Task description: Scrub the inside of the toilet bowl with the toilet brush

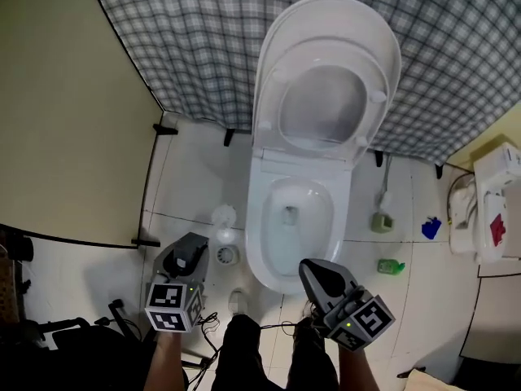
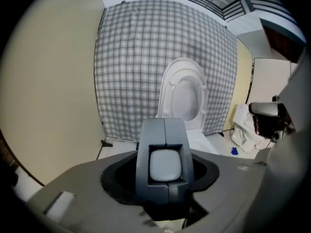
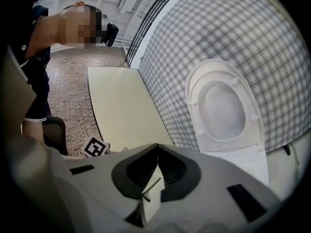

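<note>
We see both grippers empty. The left gripper (image 1: 190, 252) has its fingers pressed together, and so does the right gripper (image 1: 320, 272). Just ahead of the left fingers the brush (image 1: 224, 216) stands on the floor, apart from both. The bowl (image 1: 259, 239) lies between and beyond the tips. Farther on, the lid (image 1: 326, 63) is up against the plaid wall (image 1: 203, 39).

The toilet bowl (image 1: 257, 226) is open from above, its lid (image 1: 326, 19) up. A wall (image 1: 73, 120) stands close on the left.
</note>
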Demonstrator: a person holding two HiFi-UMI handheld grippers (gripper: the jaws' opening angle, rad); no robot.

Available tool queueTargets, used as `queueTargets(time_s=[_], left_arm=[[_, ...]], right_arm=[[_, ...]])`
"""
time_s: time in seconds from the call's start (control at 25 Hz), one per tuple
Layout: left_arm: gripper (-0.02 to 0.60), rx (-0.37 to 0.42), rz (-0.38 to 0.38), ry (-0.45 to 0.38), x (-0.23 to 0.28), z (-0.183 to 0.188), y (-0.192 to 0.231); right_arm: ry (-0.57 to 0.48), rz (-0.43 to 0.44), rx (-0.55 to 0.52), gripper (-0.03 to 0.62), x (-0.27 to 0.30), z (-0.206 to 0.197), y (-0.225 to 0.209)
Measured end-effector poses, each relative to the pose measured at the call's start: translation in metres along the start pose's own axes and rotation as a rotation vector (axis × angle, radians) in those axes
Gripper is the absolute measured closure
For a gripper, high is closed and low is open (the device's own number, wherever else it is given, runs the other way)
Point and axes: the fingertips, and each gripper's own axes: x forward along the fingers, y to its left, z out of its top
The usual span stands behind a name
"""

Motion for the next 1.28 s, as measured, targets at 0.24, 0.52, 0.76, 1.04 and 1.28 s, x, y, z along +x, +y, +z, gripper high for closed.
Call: queueTargets(time_s=[0.24, 0.52, 0.76, 1.04, 1.28], left_arm=[[0.360, -0.014, -0.090, -0.094, -0.023, 0.049, -0.052], [0.360, -0.025, -0.211, -0.043, 0.017, 0.031, -0.122], [0.362, -0.013, -0.233, 0.060, 0.070, -0.028, -0.158], [0.364, -0.028, -0.340, 0.159, 0.107, -0.092, -0.201], [0.364, -0.163, -0.454, 0.155, 0.124, -0.101, -0.227]], right_arm=[[-0.032, -0.038, -0.025, 0.594, -0.029, 0.033, -0.009], [-0.036, -0.092, -0.011, 0.594, -0.059, 0.031, -0.037], [-0.017, -0.102, 0.004, 0.594, -0.067, 0.005, -0.062], [0.010, -0.126, 0.025, 0.594, -0.076, -0.032, -0.094], [0.017, -0.143, 0.056, 0.594, -0.079, -0.053, -0.113]])
